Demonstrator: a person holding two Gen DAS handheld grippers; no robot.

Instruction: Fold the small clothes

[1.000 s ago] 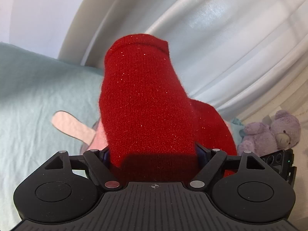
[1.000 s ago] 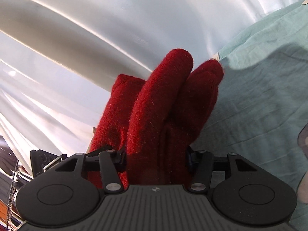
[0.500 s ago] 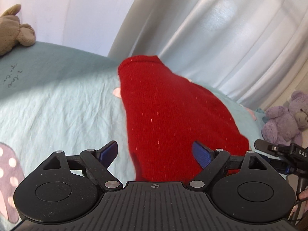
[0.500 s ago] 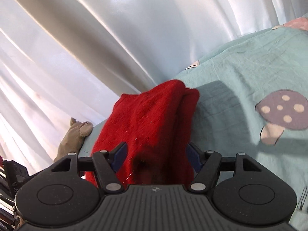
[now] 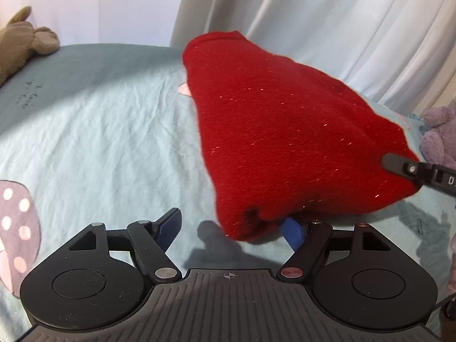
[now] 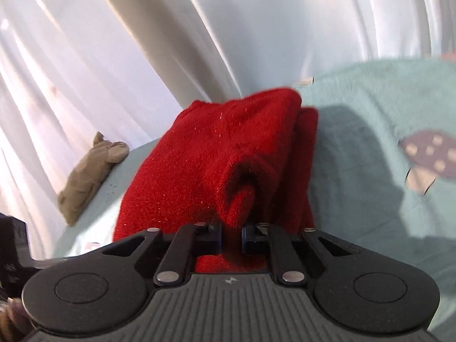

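- Lying on the bed's pale green sheet (image 5: pixel 99 142), the red knit garment (image 5: pixel 285 142) stretches ahead of both hand-held grippers.
- Right hand-held gripper (image 6: pixel 230 235): pinched tight on a fold at the garment's near edge.
- Left hand-held gripper (image 5: pixel 230 228): jaws wide apart, closing; the garment's corner sits beside its right finger, ungripped.

A pale teal bedsheet (image 5: pixel 99 142) with mushroom prints carries the red knit garment (image 5: pixel 285 142) and a tan plush toy (image 6: pixel 88 182).

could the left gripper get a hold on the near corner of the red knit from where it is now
Probably yes. The left gripper is spread, though closing, with the red knit's near corner just ahead, lying over one of its blue fingers. Nothing else lies between on the bedsheet.
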